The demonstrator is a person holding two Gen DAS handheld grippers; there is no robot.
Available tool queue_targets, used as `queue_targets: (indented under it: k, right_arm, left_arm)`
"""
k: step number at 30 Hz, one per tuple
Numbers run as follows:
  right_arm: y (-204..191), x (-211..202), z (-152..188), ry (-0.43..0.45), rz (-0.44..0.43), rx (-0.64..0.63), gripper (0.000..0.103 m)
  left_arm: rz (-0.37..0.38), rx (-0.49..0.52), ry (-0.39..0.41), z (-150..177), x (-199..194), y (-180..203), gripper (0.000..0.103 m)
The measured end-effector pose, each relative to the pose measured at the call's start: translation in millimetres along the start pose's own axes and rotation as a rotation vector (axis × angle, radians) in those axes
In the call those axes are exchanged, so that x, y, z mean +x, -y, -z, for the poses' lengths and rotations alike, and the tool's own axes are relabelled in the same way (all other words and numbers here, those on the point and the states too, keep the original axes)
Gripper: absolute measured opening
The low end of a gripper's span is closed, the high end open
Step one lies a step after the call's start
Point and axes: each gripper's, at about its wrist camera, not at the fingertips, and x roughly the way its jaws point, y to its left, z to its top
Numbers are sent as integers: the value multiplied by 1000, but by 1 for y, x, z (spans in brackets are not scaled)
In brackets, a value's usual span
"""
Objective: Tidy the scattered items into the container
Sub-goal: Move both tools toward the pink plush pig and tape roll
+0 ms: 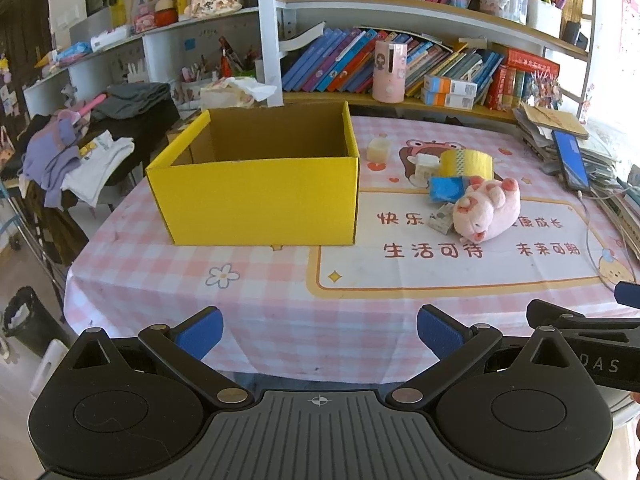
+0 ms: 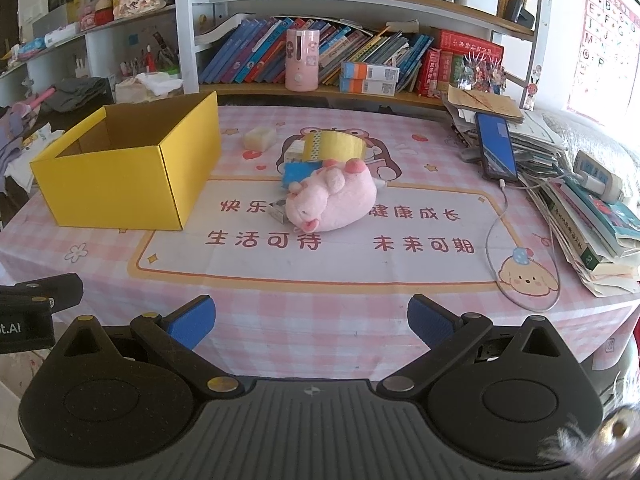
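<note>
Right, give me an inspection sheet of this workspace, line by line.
Surface: table under a pink checked tablecloth.
Job's things: open yellow box, nothing seen inside; pink plush pig, yellow tape roll, blue packet, pale block and small white box lie scattered beside it.
Clutter: stacked books and papers with phone on the table's right edge.
Grippers: left gripper and right gripper open, holding nothing, at the near edge.
Cables: white charging cable from the phone.
Surroundings: bookshelves; clothes pile.

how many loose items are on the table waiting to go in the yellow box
6: plush pig, tape roll, blue packet, white box behind it, small carton under the pig, pale block apart. More may be hidden.
</note>
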Motion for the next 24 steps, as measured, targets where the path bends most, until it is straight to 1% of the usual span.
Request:
queue_targets:
  k: [7,13,19,24]
  right_arm:
    - [-5,0,-2,6,-14,-23,103]
    - [-8,6,-4,-7,0,-15,103]
    - [-8,13,-10,-12,-12,-28,103]
    - [-12,11,-14,-10,-25,-36,103]
  left_arm:
    - [0,14,-5,-1,2,-1,103]
    - [-3,33,-4,-2,4,-2,103]
    - [13,22,-5,-4,8,-7,103]
    - [23,1,-9,-5,12,-14,103]
